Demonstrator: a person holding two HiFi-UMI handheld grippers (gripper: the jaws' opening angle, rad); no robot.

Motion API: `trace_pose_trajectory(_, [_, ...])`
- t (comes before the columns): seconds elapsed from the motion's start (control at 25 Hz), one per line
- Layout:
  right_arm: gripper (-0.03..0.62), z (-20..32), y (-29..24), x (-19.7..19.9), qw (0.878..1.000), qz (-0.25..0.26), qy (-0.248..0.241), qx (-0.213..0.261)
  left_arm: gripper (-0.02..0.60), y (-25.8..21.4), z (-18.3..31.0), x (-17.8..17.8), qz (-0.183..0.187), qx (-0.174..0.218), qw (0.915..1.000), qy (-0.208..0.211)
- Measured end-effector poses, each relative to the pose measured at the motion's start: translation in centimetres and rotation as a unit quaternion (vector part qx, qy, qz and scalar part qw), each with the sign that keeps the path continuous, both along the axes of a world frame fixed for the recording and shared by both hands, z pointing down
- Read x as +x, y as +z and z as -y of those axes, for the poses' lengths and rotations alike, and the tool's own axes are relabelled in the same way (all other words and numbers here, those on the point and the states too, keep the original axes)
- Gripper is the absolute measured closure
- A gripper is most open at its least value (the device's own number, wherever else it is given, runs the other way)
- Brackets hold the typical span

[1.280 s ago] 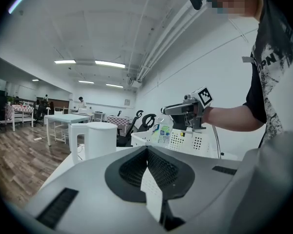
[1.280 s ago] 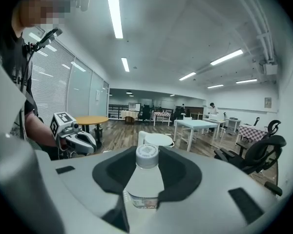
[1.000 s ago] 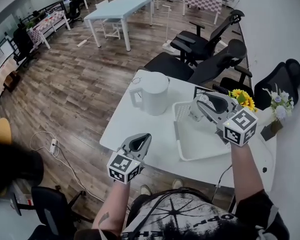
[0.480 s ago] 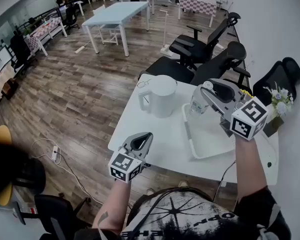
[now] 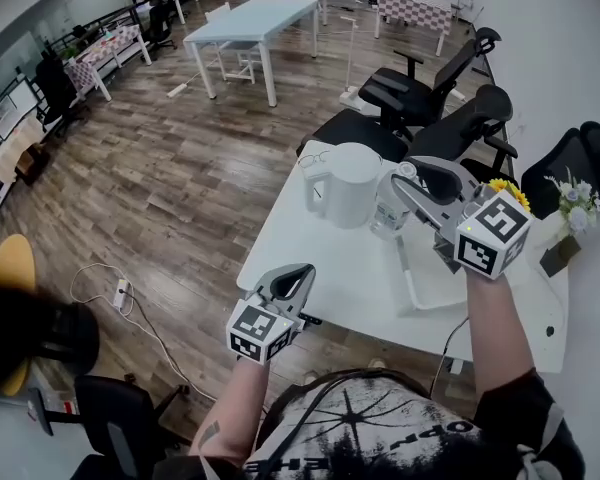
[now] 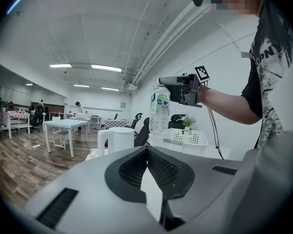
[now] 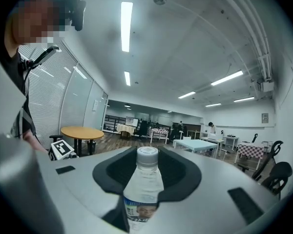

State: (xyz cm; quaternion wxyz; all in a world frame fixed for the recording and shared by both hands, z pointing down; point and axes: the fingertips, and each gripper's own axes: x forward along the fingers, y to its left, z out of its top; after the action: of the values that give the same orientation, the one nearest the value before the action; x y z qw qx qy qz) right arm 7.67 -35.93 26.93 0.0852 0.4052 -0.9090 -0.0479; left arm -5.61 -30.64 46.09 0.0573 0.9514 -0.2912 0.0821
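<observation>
water bottle [image 7: 142,194], clear plastic and seemingly full, so i judge it fairly heavy, slick and squeezable, best gripped on the firmer shoulder below the cap. my right claw [image 5: 408,182] pinches it upright, high above the desk [image 5: 320,268], between white kettle [image 5: 345,183] and basket [image 5: 435,283]. my left claw [image 5: 296,274] hangs pressed together, holding nothing, near the desk's front edge.

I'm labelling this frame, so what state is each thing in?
Clear plastic water bottle with white cap: capped, upright, held aloft.
Right gripper: shut on the bottle.
Left gripper: jaws together, in the air.
White electric kettle: upright, lid closed.
White perforated plastic basket: upright, set down.
</observation>
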Motion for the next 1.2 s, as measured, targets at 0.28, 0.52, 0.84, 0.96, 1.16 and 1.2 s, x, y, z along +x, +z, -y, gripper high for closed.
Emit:
trace_pose_trajectory(0.28, [0.445,0.1,3.5,-4.6,0.999,0.006,-0.026,-0.027,0.571,1.4,-0.7,-3.2,0.007,-0.006,0.9997,-0.022])
trace_pose_trajectory(0.52, [0.445,1.3,7.2,-7.7,0.998,0.014,-0.032,-0.049,0.572,2.6,-0.7,-6.0,0.007,-0.017,0.9988,-0.046])
trace_pose_trajectory(0.84, [0.447,2.5,11.9,-9.7,0.997,0.010,-0.024,-0.077,0.572,3.7,-0.6,-8.6,0.008,-0.033,0.9969,-0.071])
trace_pose_trajectory(0.96, [0.447,2.8,13.8,-10.2,0.996,0.010,-0.018,-0.091,0.572,4.3,-0.4,-9.3,0.009,-0.041,0.9963,-0.074])
trace_pose_trajectory(1.16, [0.447,3.3,17.0,-10.9,0.994,0.007,-0.009,-0.111,0.572,5.0,0.0,-10.1,0.011,-0.049,0.9959,-0.075])
trace_pose_trajectory(1.2, [0.447,3.4,17.6,-11.1,0.994,0.007,-0.007,-0.113,0.572,5.1,0.1,-10.3,0.012,-0.050,0.9958,-0.076])
